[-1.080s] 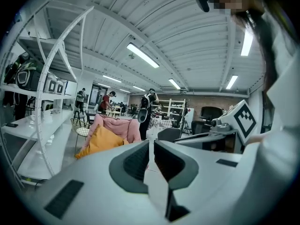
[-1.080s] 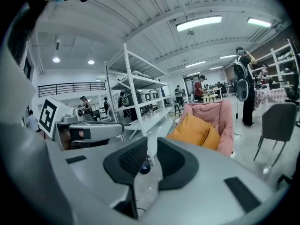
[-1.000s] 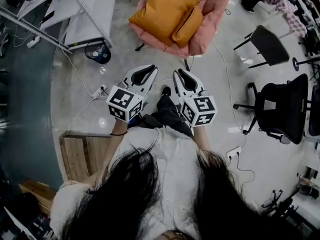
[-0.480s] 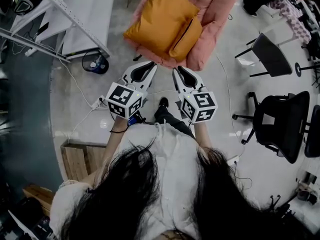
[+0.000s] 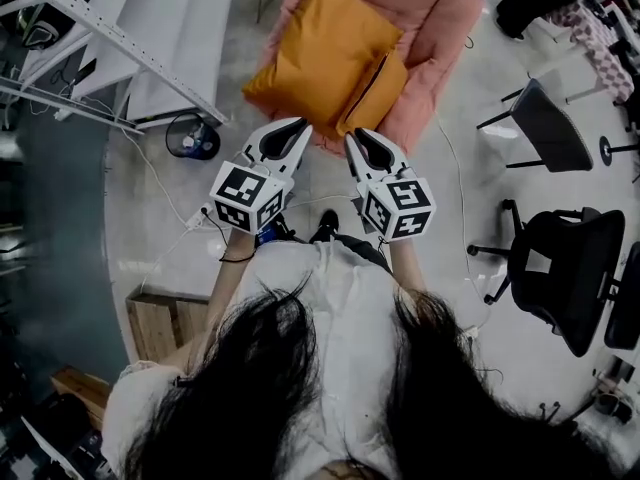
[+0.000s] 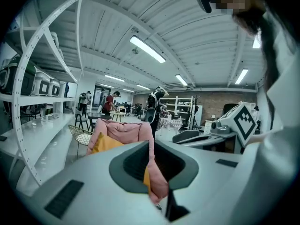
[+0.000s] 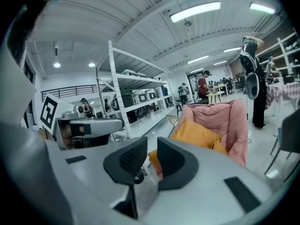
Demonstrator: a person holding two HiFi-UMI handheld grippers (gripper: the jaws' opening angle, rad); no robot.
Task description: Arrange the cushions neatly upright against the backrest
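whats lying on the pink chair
Two orange cushions: a large cushion and a small cushion against its right side. They cover the pink chair seat, so anything beneath is hidden.

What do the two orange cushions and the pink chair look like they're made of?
Large orange cushion: probably matte woven fabric over soft stuffing; no shine, gentle creases. Small orange cushion: seemingly the same cloth. Pink chair: padded soft fabric, puffy and wrinkled; exact fibre unclear.
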